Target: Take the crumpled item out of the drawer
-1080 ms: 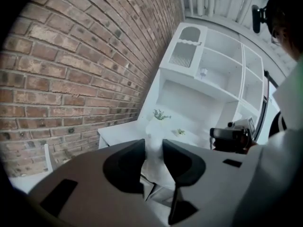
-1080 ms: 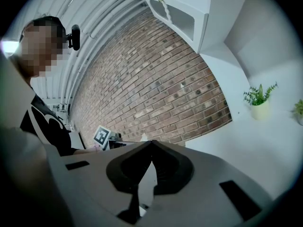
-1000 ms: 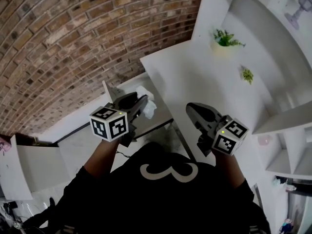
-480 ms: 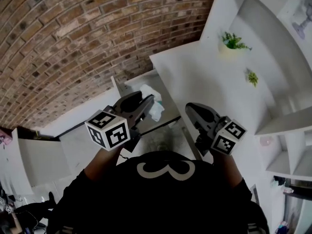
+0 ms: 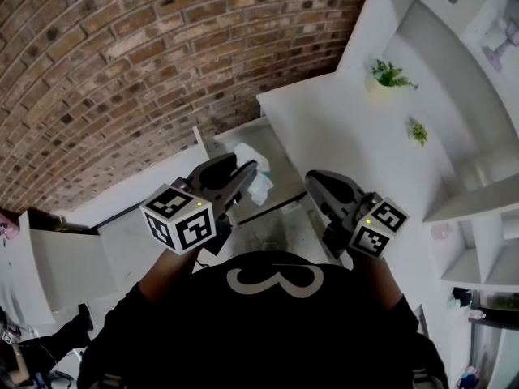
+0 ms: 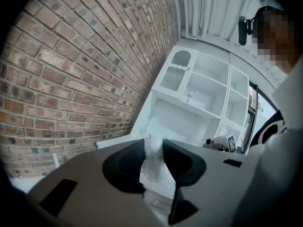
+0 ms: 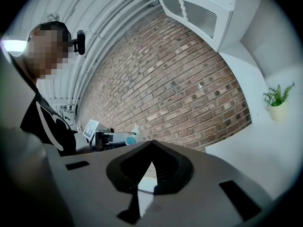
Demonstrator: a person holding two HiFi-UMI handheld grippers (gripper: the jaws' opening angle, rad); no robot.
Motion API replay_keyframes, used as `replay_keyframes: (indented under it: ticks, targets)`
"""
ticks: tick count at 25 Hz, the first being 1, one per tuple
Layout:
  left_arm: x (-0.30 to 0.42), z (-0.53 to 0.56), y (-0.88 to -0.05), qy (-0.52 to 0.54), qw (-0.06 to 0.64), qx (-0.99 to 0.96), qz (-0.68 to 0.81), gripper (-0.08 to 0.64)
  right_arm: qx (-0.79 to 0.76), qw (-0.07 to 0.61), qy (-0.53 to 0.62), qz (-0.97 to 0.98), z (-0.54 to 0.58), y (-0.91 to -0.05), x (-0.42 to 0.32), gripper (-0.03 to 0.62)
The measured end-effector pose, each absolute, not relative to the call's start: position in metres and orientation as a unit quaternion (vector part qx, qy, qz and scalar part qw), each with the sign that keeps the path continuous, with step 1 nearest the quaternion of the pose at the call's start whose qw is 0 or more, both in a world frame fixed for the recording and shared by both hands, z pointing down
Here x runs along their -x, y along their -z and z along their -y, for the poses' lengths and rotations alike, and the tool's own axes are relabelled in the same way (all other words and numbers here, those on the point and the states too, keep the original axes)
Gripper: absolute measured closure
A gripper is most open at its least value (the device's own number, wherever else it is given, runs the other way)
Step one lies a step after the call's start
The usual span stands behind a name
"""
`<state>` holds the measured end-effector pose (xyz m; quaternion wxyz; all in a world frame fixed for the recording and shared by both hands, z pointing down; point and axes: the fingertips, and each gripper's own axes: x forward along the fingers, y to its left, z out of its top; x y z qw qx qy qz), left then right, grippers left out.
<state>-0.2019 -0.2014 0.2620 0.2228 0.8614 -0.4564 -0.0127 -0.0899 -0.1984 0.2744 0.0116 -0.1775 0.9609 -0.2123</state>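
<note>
Left gripper (image 6: 154, 148) pinches the crumpled item (image 6: 152, 167) just above the open drawer (image 5: 233, 130). The item sits at its jaw tips. Right gripper (image 7: 151, 145) is pressed together and empty, right of the drawer and farther off.

Red brick wall (image 5: 122, 55), white shelving unit (image 5: 442, 51), small potted plant (image 5: 389, 72)

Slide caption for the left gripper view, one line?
Left gripper pinches the crumpled white item beside a brick wall, white shelving beyond.

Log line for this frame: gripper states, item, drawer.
left gripper: shut on crumpled white translucent item | right gripper: shut, empty | white drawer: open, below item
</note>
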Motion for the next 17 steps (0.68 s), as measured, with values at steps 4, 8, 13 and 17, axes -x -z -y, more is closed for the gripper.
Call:
replay_keyframes:
  ticks: [4,8,13,17]
  targets:
    - [0.204,0.201,-0.268,0.009,0.223,-0.861,0.457,0.437,0.178,0.007,0.219,-0.959,0.199,-0.280,0.093,0.583]
    - [0.208,0.204,-0.281,-0.001,0.237,-0.856,0.460,0.437,0.175,0.000,0.235,-0.956,0.201,-0.291,0.099,0.583]
    - [0.212,0.212,-0.289,-0.006,0.243,-0.852,0.465,0.437,0.174,-0.005,0.237,-0.956,0.213,-0.299,0.103,0.583]
    - [0.213,0.216,-0.291,-0.012,0.243,-0.850,0.467,0.436,0.174,-0.012,0.240,-0.955,0.221,-0.300,0.104,0.583]
